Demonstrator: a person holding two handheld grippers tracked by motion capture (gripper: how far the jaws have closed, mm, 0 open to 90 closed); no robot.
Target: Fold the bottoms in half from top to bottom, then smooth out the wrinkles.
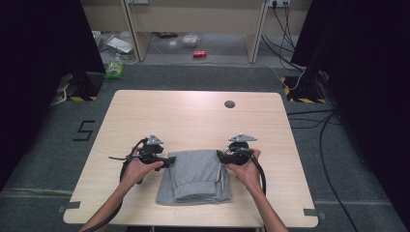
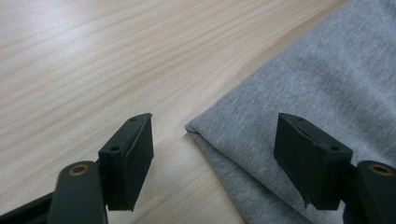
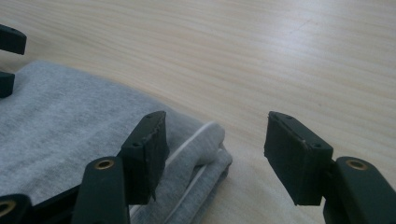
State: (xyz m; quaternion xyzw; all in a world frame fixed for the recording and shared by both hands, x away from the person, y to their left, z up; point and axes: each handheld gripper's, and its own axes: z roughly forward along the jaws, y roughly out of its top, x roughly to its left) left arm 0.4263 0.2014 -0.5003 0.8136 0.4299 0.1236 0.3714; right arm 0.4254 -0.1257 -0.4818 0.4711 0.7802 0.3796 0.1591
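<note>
1. Folded grey sweatpants (image 1: 196,176) lie on the light wooden tabletop (image 1: 193,116), low and centre in the high view, near the front edge.
2. My left gripper (image 2: 212,149) sits at the garment's upper left corner. Its fingers (image 2: 133,158) stand released: one over bare wood, the other above the cloth, the corner between them, nothing pinched.
3. My right gripper (image 3: 215,154) sits at the upper right corner. Its fingers (image 3: 149,154) are released, straddling the folded edge with its white drawstring (image 3: 187,147); no pad presses.
4. A small dark round disc (image 1: 229,104) sits near the tabletop's far edge.
</note>
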